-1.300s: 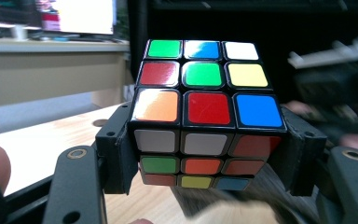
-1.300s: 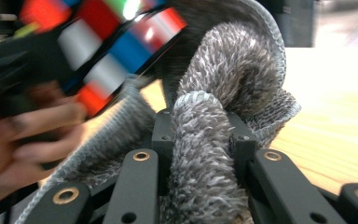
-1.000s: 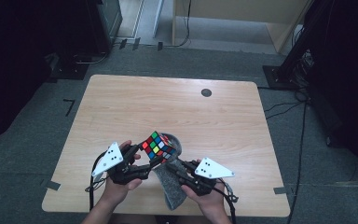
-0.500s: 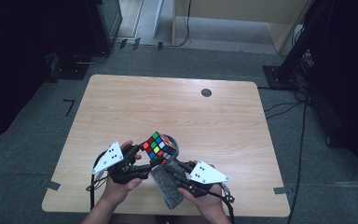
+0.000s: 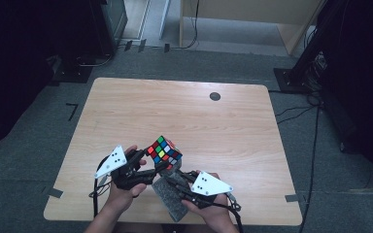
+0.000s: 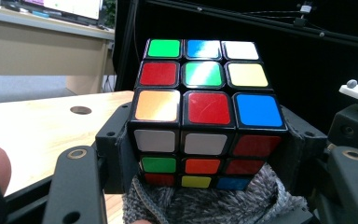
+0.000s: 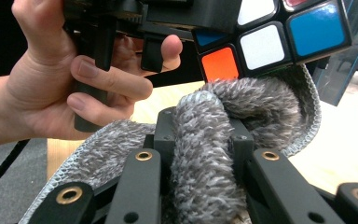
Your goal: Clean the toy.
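Cube held over the near edge of the bench, grey cloth pressed up under it.

In the lower centre of the high view, the left gripper [image 5: 151,170] has its fingers clenched on the sides of the puzzle cube [image 5: 163,151], which is tilted above the bench [image 5: 184,111]. The right gripper [image 5: 176,182], lower right of the cube, grasps a bunched fold of the grey cloth [image 5: 172,201]. In the right gripper view the cloth [image 7: 242,100] touches the cube's underside [image 7: 265,46] at upper right.
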Demonstrator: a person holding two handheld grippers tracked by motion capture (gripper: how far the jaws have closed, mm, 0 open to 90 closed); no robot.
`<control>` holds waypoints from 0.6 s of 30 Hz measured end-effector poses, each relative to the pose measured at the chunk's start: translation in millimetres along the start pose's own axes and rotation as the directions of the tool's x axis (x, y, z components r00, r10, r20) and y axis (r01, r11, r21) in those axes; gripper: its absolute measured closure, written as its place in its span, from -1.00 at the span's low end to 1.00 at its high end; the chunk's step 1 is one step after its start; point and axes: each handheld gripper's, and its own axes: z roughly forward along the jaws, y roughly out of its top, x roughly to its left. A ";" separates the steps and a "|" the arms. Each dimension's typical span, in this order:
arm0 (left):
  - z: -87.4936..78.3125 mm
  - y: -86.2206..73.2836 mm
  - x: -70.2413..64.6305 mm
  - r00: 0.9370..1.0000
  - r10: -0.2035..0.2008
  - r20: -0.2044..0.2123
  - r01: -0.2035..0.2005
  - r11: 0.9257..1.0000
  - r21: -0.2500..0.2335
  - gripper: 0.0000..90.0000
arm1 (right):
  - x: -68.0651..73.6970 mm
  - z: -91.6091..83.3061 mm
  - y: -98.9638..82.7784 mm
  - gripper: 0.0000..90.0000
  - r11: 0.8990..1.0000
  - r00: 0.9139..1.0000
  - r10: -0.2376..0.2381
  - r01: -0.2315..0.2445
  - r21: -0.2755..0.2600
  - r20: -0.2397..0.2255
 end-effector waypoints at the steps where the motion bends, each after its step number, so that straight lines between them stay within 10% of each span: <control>1: 0.2 -0.1 -0.2 1.000 0.001 -0.001 -0.001 1.000 0.000 -0.24 | 0.0 0.0 0.1 0.63 1.000 1.000 -0.003 0.003 0.002 -0.009; 6: -0.1 0.0 1.0 1.000 -0.001 -0.004 0.001 1.000 0.004 -0.24 | 0.3 0.7 0.3 0.63 0.999 0.999 -0.035 0.035 0.021 0.001; 12: 1.1 -1.2 2.8 1.000 -0.002 -0.011 0.003 1.000 0.020 -0.24 | -14.3 -11.0 2.1 0.62 0.998 0.994 0.041 -0.036 -0.053 0.103; 18: 0.5 -2.0 5.9 1.000 -0.014 -0.019 0.014 1.000 0.018 -0.24 | 2.8 2.4 -0.5 0.61 1.000 0.999 -0.020 0.019 0.020 0.035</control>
